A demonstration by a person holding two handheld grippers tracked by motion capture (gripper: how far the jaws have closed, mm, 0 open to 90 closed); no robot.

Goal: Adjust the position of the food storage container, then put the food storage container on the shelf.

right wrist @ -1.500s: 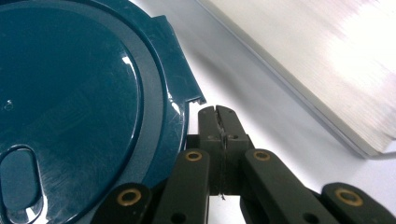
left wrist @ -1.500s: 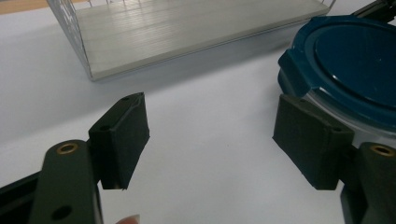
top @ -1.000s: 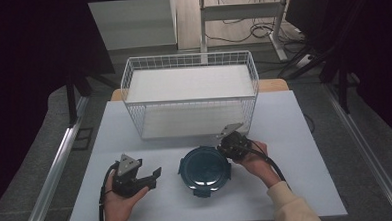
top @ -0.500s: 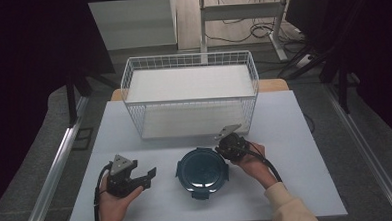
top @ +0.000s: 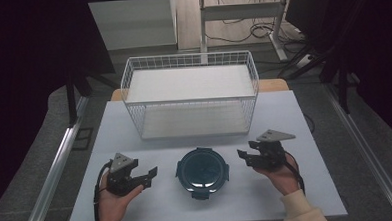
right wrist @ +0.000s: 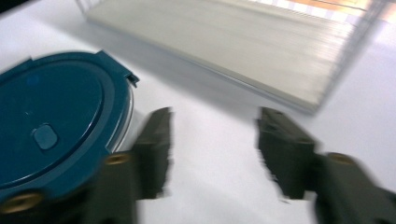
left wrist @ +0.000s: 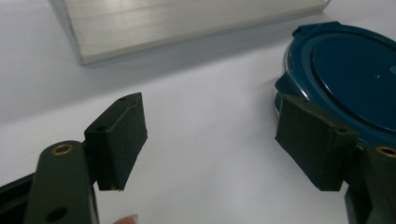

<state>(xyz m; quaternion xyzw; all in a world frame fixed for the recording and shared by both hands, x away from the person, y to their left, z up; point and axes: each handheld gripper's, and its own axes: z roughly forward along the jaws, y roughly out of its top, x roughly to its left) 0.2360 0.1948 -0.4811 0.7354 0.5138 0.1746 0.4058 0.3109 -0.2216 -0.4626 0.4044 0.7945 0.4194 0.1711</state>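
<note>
Right gripper view is motion-smeared: the right hand-held gripper [right wrist: 212,149] has soft jaw edges, so pad detail is unreadable. There the round dark-blue plastic lidded container [right wrist: 56,126] runs off the left and bottom edges, and the near jaw covers part of its rim. In the left gripper view the container [left wrist: 345,74] is cut by the right edge, with the left hand-held gripper [left wrist: 224,144] hiding its lower side. The white wire basket [left wrist: 187,23] shows as a cropped base strip. High view: latch tabs too small to tell.
</note>
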